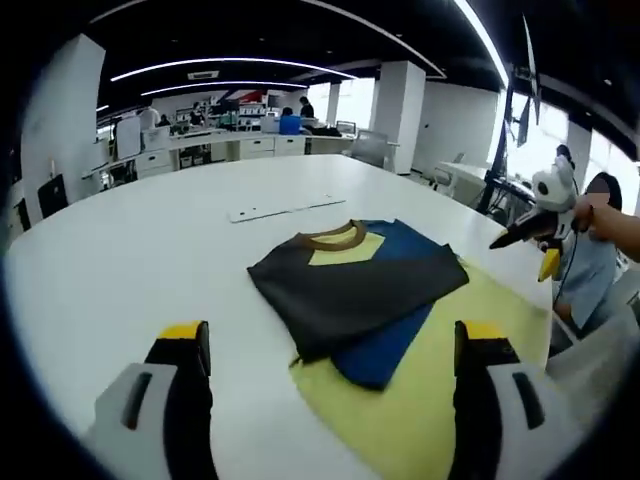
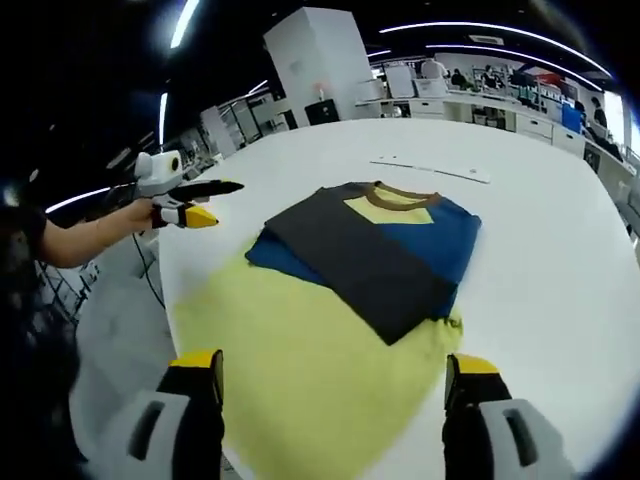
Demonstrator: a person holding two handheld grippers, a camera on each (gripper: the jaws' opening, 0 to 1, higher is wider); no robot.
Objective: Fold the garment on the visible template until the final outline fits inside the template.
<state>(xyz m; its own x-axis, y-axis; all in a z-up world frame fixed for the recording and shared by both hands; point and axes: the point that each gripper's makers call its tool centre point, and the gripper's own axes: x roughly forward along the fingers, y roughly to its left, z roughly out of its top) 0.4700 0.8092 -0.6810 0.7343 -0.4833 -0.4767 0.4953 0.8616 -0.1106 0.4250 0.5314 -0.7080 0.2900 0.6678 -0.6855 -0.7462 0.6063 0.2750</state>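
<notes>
The garment (image 1: 350, 295) lies flat on the white table (image 1: 130, 250), ahead of the left gripper (image 1: 330, 345) and between the lines of its two jaws. It is yellow in the lower part, with a blue sleeve and a dark grey sleeve folded across the chest (the grey one on top) and a brown collar at the far end. In the right gripper view the garment (image 2: 340, 300) runs from between the jaws of the right gripper (image 2: 332, 368) forward, its yellow hem nearest the jaws.

Both grippers stand wide open with nothing between their yellow-tipped jaws, apart from the cloth.

Beyond the collar lies a thin white strip (image 1: 285, 208) on the table. A person's hand (image 2: 150, 212) holds another gripper (image 2: 210, 188) off the table edge, left of the right gripper's jaws.
</notes>
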